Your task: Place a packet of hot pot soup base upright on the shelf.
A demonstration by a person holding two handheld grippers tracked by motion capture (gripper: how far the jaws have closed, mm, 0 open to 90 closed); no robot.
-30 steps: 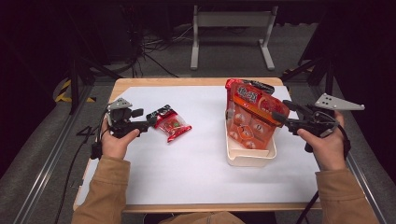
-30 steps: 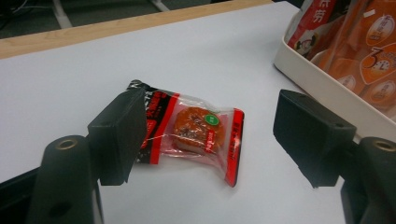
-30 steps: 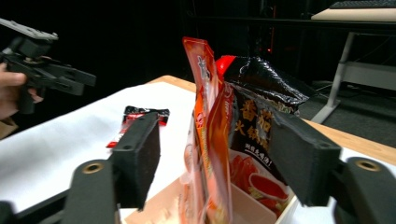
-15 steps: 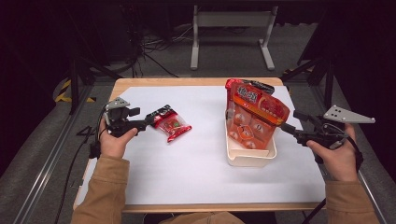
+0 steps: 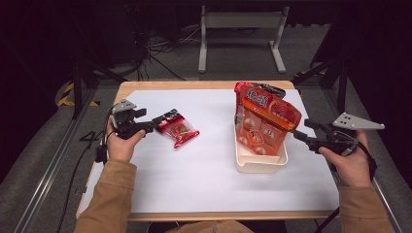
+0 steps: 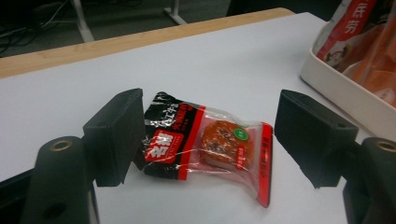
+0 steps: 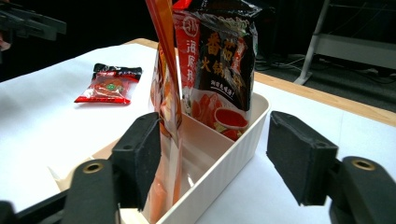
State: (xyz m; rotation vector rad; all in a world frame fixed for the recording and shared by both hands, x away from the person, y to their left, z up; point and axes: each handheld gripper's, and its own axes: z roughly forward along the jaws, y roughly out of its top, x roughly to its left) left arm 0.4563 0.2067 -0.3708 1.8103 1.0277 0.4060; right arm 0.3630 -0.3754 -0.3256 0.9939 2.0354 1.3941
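Snack packet [image 5: 179,131] lies flat near the table's [image 5: 204,184] left edge, long axis across the spread jaws of the left gripper [image 5: 158,121], while the right gripper [image 5: 302,130], jaws just closing yet empty, hangs by the tub [image 5: 260,162].

Small snack packet [image 5: 178,129], red and black wrapper with clear window on a round orange piece; flat on white desk [image 5: 194,170], left of centre, sealed. Large red pouch [image 5: 265,121] upright in white bin [image 5: 260,165], right.

Open white table [image 5: 204,170] lies between the small snack packet [image 5: 179,131] and the bag-filled bin [image 5: 260,162].
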